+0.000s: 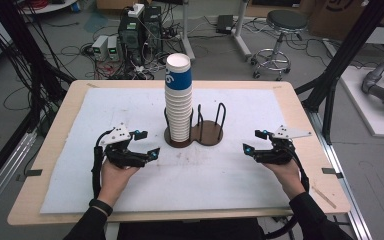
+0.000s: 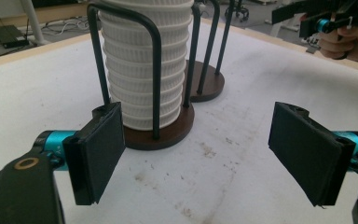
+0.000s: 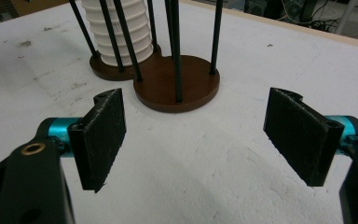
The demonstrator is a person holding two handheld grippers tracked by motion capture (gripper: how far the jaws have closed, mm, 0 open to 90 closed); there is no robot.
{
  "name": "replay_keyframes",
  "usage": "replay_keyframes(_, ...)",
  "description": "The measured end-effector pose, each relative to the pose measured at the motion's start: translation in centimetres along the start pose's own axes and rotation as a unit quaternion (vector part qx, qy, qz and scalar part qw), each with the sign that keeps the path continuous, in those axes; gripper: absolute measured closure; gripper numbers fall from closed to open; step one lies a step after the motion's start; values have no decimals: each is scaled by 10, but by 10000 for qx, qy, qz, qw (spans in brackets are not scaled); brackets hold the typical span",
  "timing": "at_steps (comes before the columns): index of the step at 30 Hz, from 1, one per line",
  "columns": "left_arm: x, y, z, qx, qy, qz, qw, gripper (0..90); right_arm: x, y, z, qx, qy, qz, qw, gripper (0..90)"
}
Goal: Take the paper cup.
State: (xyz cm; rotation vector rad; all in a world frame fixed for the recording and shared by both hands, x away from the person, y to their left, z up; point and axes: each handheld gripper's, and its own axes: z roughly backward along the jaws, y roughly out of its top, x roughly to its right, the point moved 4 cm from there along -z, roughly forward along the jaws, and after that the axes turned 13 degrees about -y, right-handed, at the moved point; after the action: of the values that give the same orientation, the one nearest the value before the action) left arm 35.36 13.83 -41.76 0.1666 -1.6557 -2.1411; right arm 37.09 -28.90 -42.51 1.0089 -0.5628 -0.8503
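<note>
The left claw is held released, its jaws spread wide with nothing between them, low over the white tabletop. Ahead of it and slightly to its right, the stack of paper cups is seen standing upright in the near ring of a brown two-place cup holder, inside thin black rods. In the left gripper view the stack is framed just beyond the left jaw. The right claw is likewise released and empty, held on the other side of the holder, well apart from it. From this claw, the holder's vacant round base lies directly ahead, the cups farther off to its left.
</note>
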Motion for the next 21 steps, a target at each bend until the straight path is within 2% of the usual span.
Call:
replay_keyframes(2,0,0,0,35,3,4,10000,184,2,1,0,93,-34,-26,9999,214)
replay_keyframes(7,0,0,0,15,47,12,10000,182,4,1,2,126,5,-122,9998,214)
replay_keyframes(14,0,7,1,182,121,67,9997,156,3,2,5,154,-50,-122,9998,214)
replay_keyframes(16,0,11,1,167,211,54,9996,156,2,3,6,176,-58,-93,9998,214)
replay_keyframes(21,2,19,5,271,186,-43,9995,140,0,3,7,194,-101,-50,9997,214)
